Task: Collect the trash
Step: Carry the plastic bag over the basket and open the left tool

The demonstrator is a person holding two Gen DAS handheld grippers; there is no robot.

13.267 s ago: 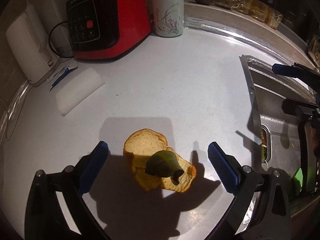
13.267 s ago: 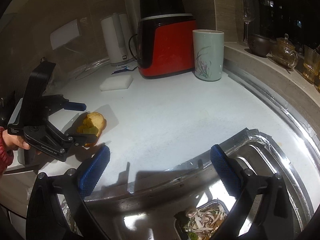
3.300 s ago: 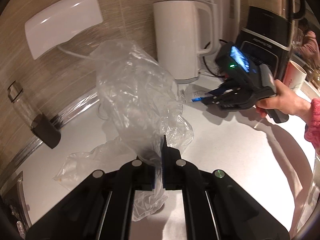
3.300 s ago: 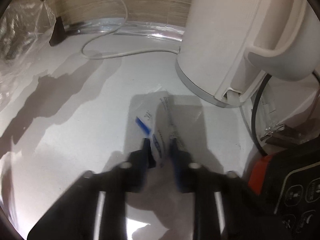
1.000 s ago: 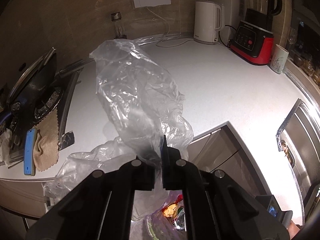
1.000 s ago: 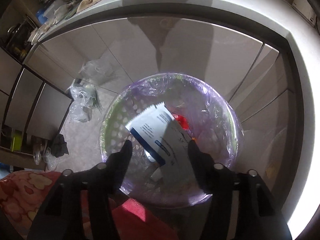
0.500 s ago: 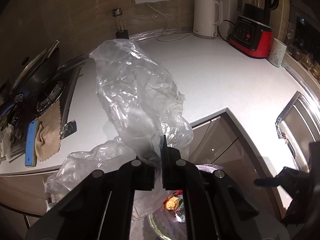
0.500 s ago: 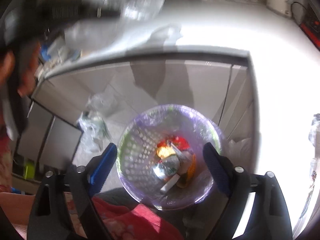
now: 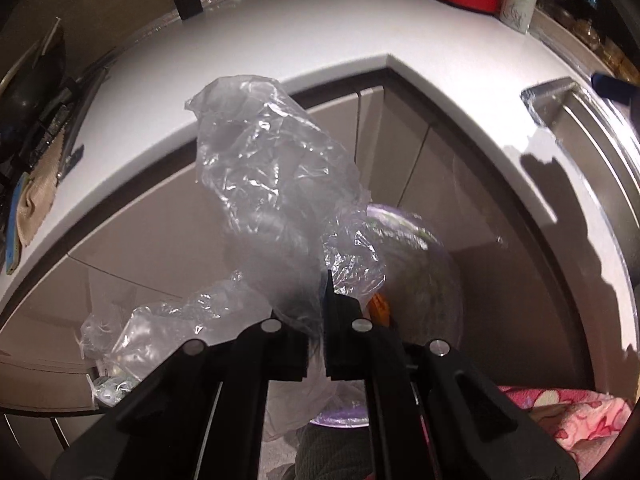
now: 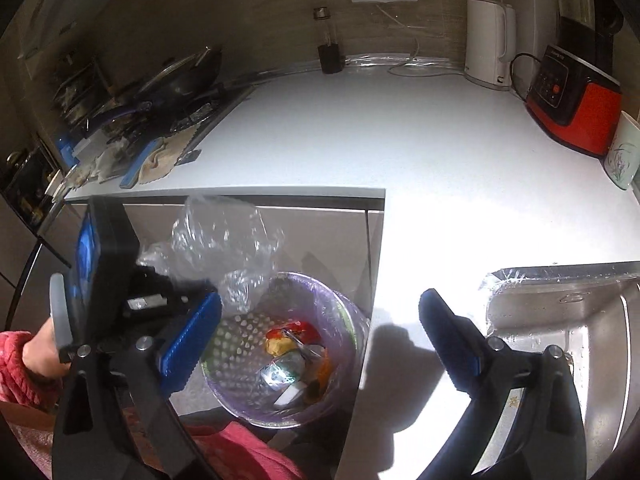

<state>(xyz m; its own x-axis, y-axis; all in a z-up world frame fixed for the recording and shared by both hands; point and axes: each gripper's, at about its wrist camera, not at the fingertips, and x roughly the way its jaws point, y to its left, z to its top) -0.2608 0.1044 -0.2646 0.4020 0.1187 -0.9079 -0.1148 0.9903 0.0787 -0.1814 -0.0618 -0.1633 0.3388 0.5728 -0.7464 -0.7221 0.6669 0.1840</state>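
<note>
Left claw is clamped tight on a clear plastic bag; the crumpled film billows up and fwd from the pads, w/ a second lobe trailing down to the left. The claw points steeply down, over the floor in front of the cabinets. Just below and beyond the bag sits the bin, lined in purple film; only its far rim shows in the left view, the rest is hidden behind the bag and claw.

Right claw stands wide w/ nothing between the blue pads; its jaws have just been opening. Through the gap the bin shows from above: perforated inner wall, purple liner, and trash at the bottom, incl. a red-and-yellow wrapper, something orange, a shiny silver piece and a white card-like bit. In this view the bag hangs at the bin's upper-left rim, partly over it, not yet inside. The left hand, in a pink sleeve, grips the left tool's handle at the left edge.

Bench is white and mostly bare. At its back: a white kettle, a red-and-black blender base, a cup w/ a flower print at far right. A stove w/ a pan lies at left, a cloth beside it. The steel sink sits lower right, its edge wrapped in foil.
</note>
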